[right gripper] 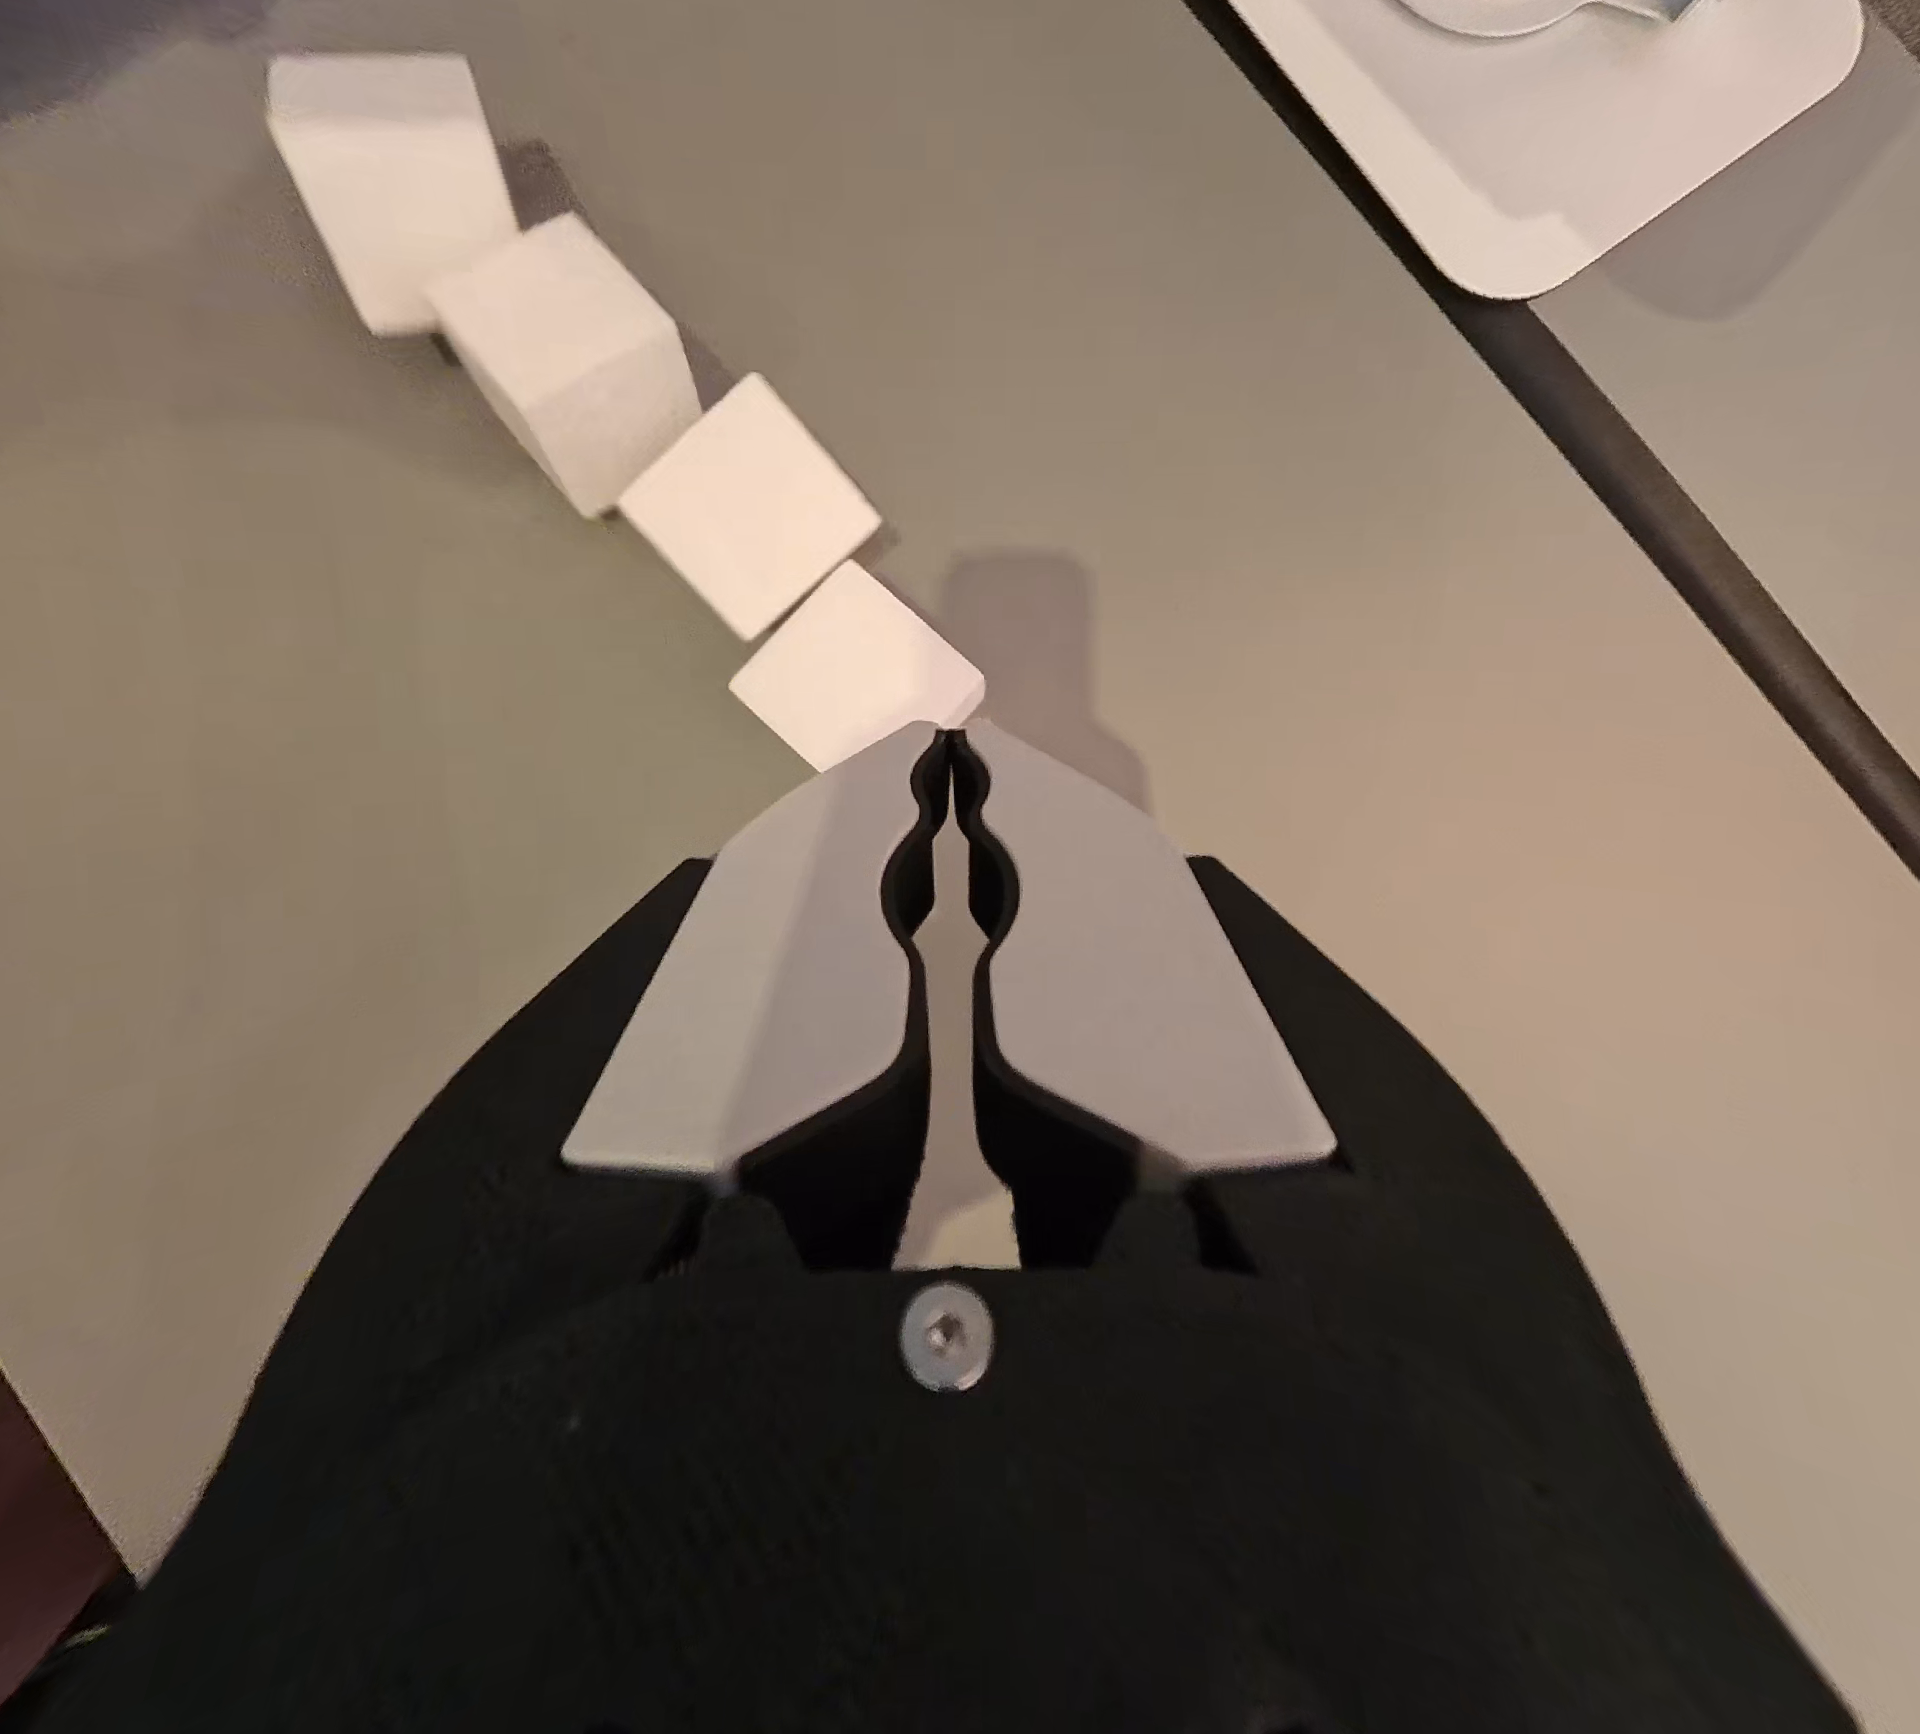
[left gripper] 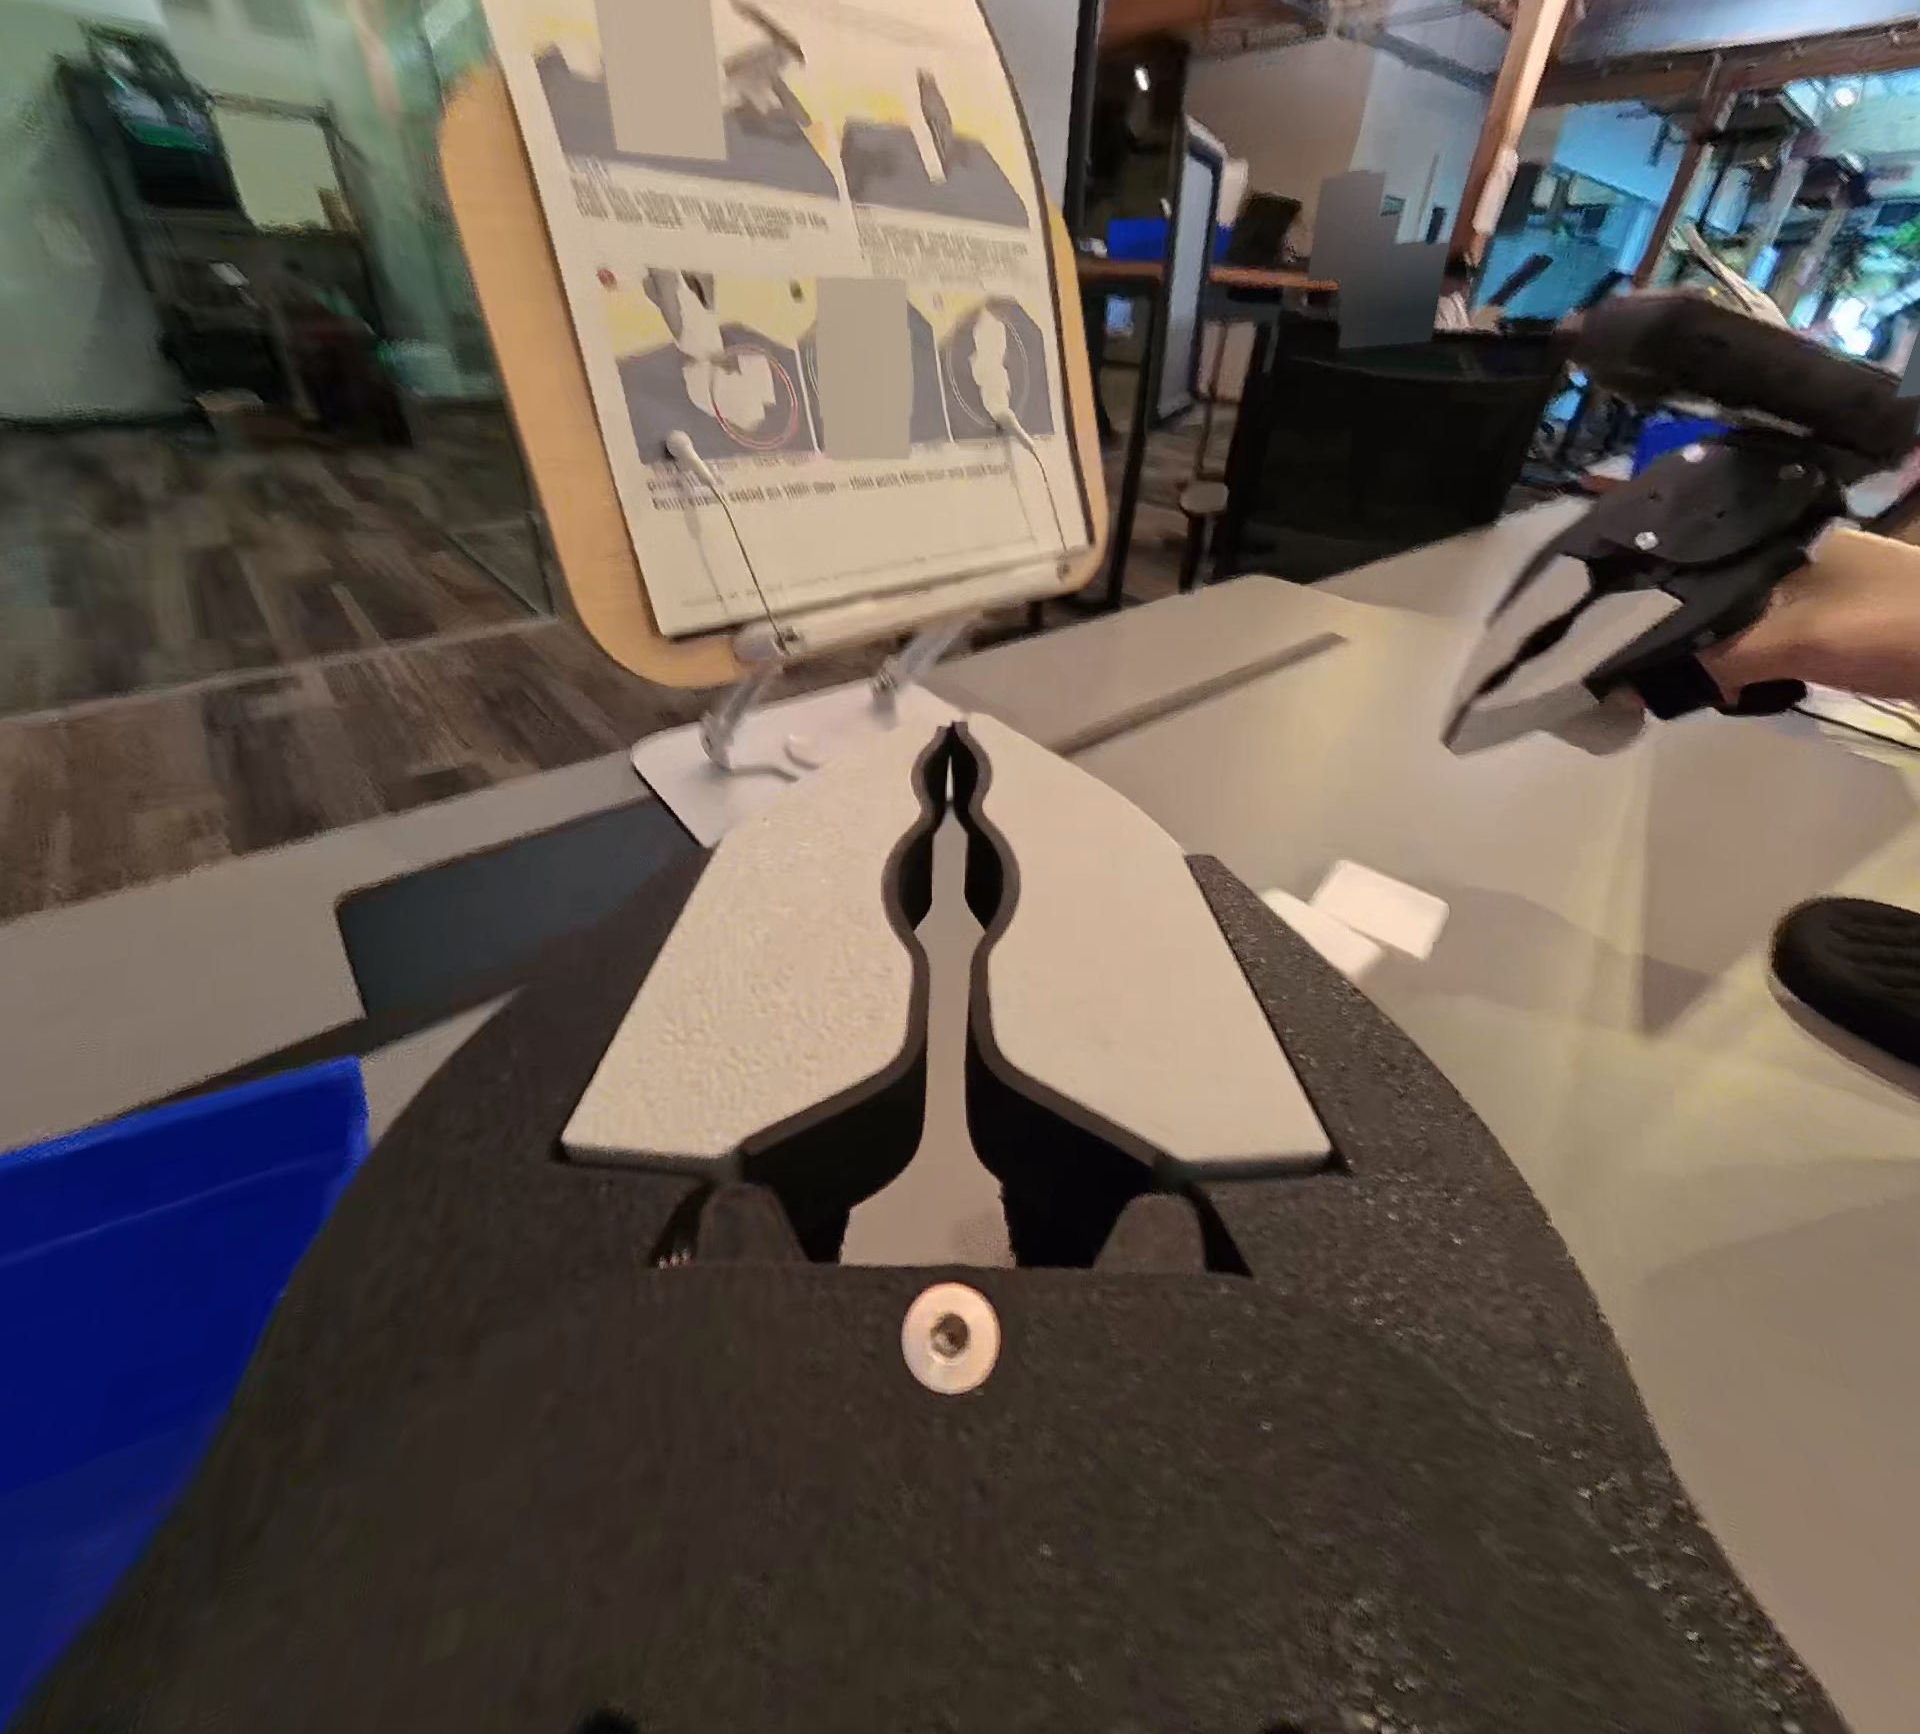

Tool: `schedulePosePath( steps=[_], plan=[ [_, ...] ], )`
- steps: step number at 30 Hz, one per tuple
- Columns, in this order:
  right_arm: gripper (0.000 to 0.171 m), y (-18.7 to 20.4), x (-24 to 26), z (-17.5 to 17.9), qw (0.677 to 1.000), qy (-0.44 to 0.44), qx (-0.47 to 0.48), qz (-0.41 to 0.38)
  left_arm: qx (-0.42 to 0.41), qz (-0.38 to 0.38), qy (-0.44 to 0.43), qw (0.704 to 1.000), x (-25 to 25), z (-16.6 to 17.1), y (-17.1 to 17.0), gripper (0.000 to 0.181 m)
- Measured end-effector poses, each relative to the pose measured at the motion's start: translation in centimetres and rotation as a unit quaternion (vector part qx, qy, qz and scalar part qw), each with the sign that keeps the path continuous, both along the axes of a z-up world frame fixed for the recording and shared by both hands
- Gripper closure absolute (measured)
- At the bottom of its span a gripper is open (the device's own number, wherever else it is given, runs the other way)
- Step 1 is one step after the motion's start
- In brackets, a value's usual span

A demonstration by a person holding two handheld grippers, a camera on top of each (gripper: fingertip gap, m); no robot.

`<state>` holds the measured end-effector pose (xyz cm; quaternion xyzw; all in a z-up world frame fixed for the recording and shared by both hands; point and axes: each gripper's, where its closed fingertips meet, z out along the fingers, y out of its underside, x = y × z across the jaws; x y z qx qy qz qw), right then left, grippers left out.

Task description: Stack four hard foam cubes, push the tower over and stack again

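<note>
Four white cubes (right gripper: pixel 717 437) lie toppled in a line on the counter (right gripper: pixel 1143 437), the nearest just ahead of the right gripper (right gripper: pixel 951 734), which is closed and empty. To restack, widen it first, then grasp that cube squarely across flat faces.

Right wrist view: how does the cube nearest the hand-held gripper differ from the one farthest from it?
The nearest cube sits right at the shut tips of the right hand-held gripper; the farthest cube lies at the row's other end. The nearest cube looks smaller and sharp, the farthest cube larger and a little blurred. The nearest cube borders one neighbour beyond it; the farthest cube partly hides behind its neighbour. Both are plain white foam blocks in one diagonal row over the grey table.
</note>
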<state>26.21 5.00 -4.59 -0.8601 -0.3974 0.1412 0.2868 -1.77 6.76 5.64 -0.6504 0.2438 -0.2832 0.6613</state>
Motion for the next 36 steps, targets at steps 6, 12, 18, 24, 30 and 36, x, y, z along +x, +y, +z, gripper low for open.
schedulePosePath(
  steps=[6,12,18,24,30,36],
  plan=[
    [0.170,-0.2,-0.5,-0.3,0.997,0.031,0.004,0.070,-0.114,-0.127,0.090,0.981,1.3,-4.0,-2.5,0.157],
    [0.115,0.0,-1.6,-2.5,0.976,0.087,0.061,0.190,-0.173,-0.021,0.214,0.961,0.0,-9.5,-2.2,0.126],
    [0.092,0.3,-2.0,-5.9,0.963,0.119,0.082,0.229,-0.130,0.079,0.243,0.958,-0.8,-13.3,-3.3,0.088],
    [0.080,0.0,-2.4,-7.4,0.962,0.129,0.070,0.232,-0.158,0.074,0.296,0.939,-0.5,-16.8,-2.4,0.090],
    [0.094,-0.4,-3.2,-8.4,0.959,0.127,0.058,0.246,-0.208,0.007,0.262,0.942,1.2,-18.7,-2.1,0.122],
    [0.113,0.1,-0.6,-5.5,0.952,0.199,0.064,0.222,-0.134,-0.012,0.177,0.975,3.2,-11.2,-2.1,0.122]
  ],
)
